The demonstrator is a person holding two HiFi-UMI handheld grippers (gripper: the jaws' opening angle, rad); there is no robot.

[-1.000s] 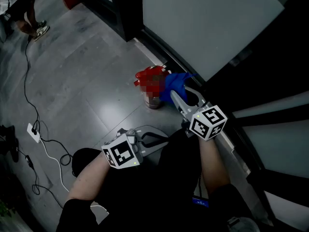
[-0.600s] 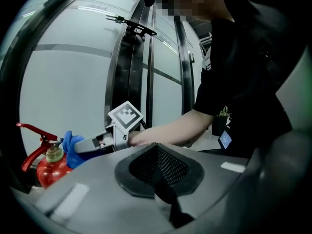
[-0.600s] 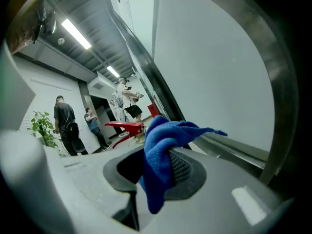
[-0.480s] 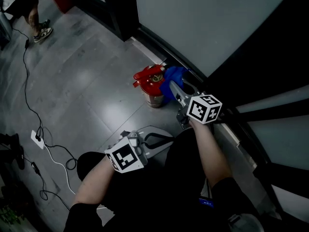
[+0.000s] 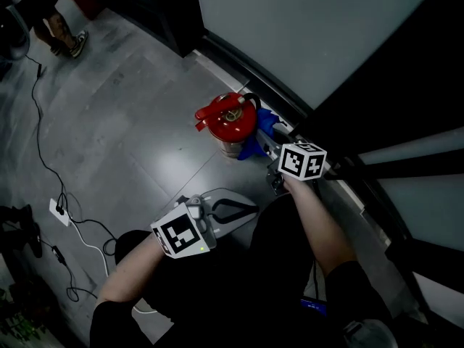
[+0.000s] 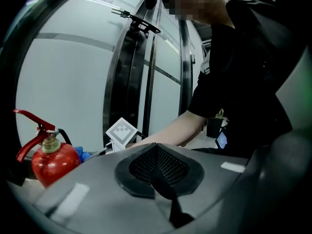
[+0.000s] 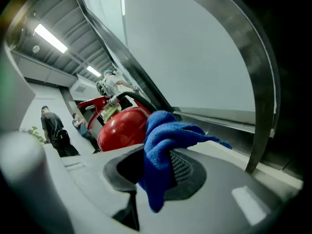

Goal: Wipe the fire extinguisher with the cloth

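A red fire extinguisher [image 5: 228, 122] stands on the grey floor beside the metal sill of a glass wall. My right gripper [image 5: 270, 145] is shut on a blue cloth [image 5: 261, 131], which is pressed against the extinguisher's right side. In the right gripper view the cloth [image 7: 165, 145] bulges from between the pads, with the red cylinder [image 7: 124, 126] just behind it. My left gripper [image 5: 245, 210] hangs shut and empty, nearer the body and apart from the extinguisher. In the left gripper view the extinguisher [image 6: 51, 160] sits at the left.
A white cable and power strip [image 5: 55, 207] lie on the floor at the left. A person's feet [image 5: 69, 43] stand at the far top left. The glass wall [image 5: 290, 35] and dark door frames [image 5: 170, 13] close off the right side.
The right gripper has slid the blue cloth from the extinguisher's upper right down along its right side. The left gripper has barely moved.
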